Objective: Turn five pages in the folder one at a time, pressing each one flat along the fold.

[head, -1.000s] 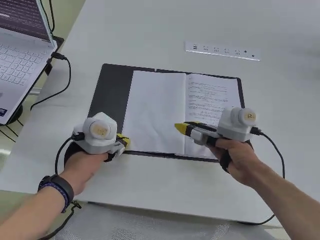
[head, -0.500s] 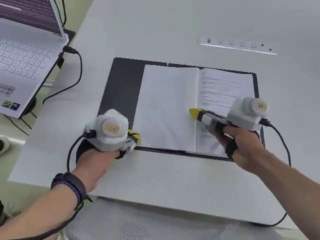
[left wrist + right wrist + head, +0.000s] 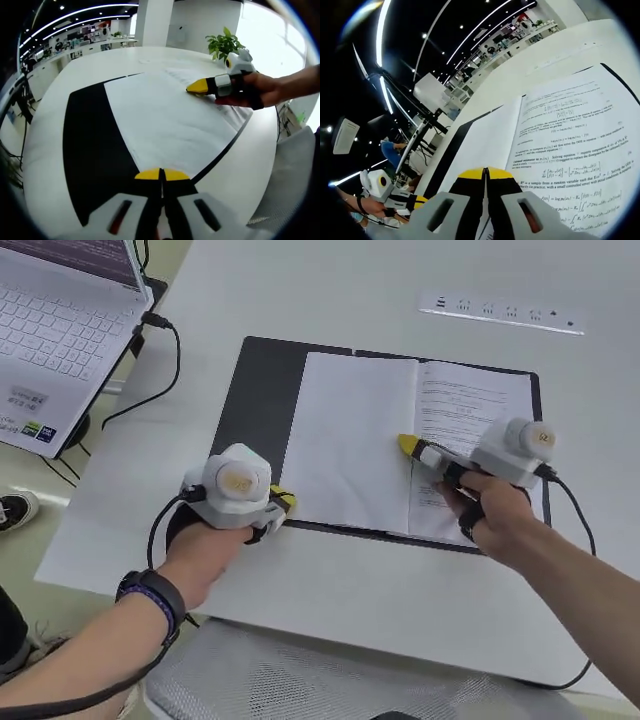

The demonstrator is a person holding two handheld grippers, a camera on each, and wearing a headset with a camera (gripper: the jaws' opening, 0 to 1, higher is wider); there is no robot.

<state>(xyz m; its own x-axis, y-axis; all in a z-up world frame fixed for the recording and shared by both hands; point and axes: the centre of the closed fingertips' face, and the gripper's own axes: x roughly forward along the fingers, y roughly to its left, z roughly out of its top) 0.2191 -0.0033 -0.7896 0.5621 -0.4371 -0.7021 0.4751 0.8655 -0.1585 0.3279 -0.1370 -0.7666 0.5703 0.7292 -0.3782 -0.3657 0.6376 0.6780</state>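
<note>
Relative to the folder (image 3: 255, 400), the right gripper (image 3: 408, 445) has been carried from the nearer part of the fold (image 3: 414, 400) to about its middle; much of the overall shift is accounted for by the headset camera. The left gripper (image 3: 283, 502) has been kept at the near edge of the folder, towards its left.

The folder is laid open on the white table (image 3: 330, 290), with black inner cover exposed on the left, a blank page (image 3: 350, 440) beside it and a printed page (image 3: 470, 405) on the right. The yellow tips of the right gripper are brought together with nothing between them and are set on or just at the fold, between the blank and printed pages. The tips of the left gripper are likewise drawn together and empty, at the near margin where cover and blank page meet; whether the folder is actually touched there cannot be told.

Pressing a turned page flat along the fold is judged to be the step in hand. How many pages have been turned cannot be determined. Next, the stroke would need to be finished towards the far end, after which the right-hand jaws would have to be parted, a single printed sheet taken by its free right edge, and that sheet swung over to the left.
</note>
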